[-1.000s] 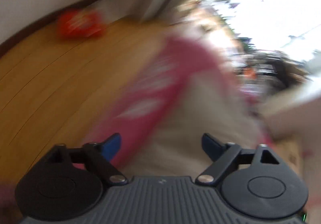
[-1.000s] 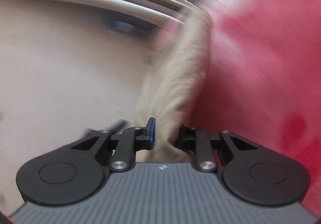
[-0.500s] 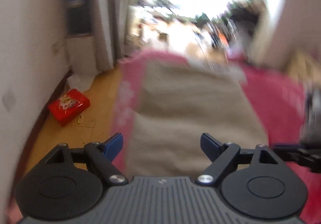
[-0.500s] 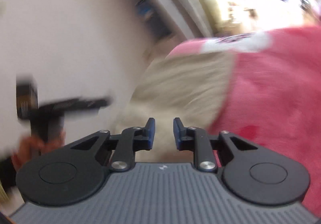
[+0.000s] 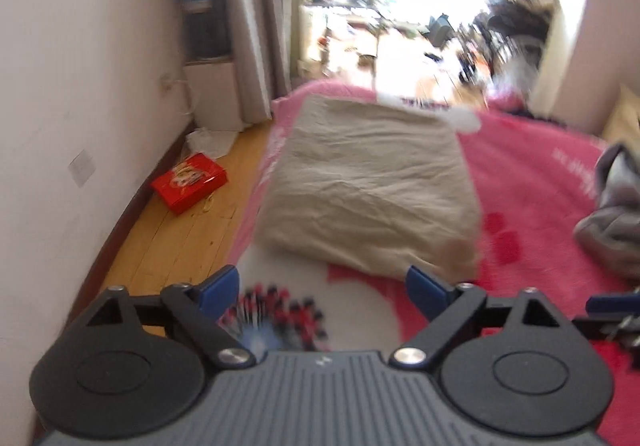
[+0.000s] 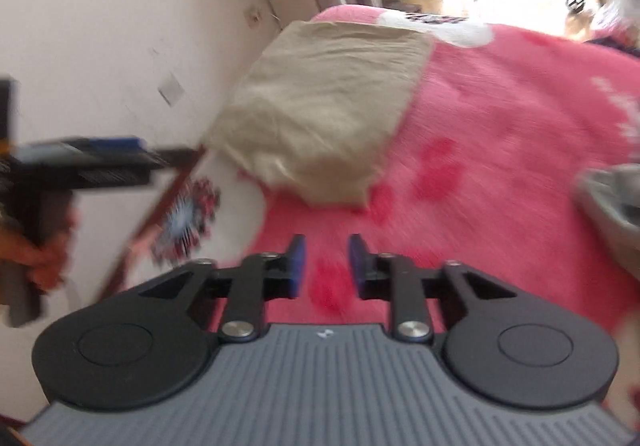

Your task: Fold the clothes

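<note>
Both tongs are opening with nothing between them: the left gripper (image 5: 320, 286) wide, the right gripper (image 6: 324, 266) narrower, and the folded beige garment (image 5: 368, 182) lies ahead (its near edge just beyond the left fingertips) on the pink blanket (image 5: 528, 174).

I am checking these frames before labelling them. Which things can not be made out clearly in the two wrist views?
- Grey crumpled garment: cut off by the right edge in both views, so its type is unclear.
- Print on the red flat box on the wooden floor: too small, left wrist view.
- Room beyond the pink fleece blanket: overexposed, blurred.
- Underside of the folded beige cloth: hidden by its own top layer.
</note>
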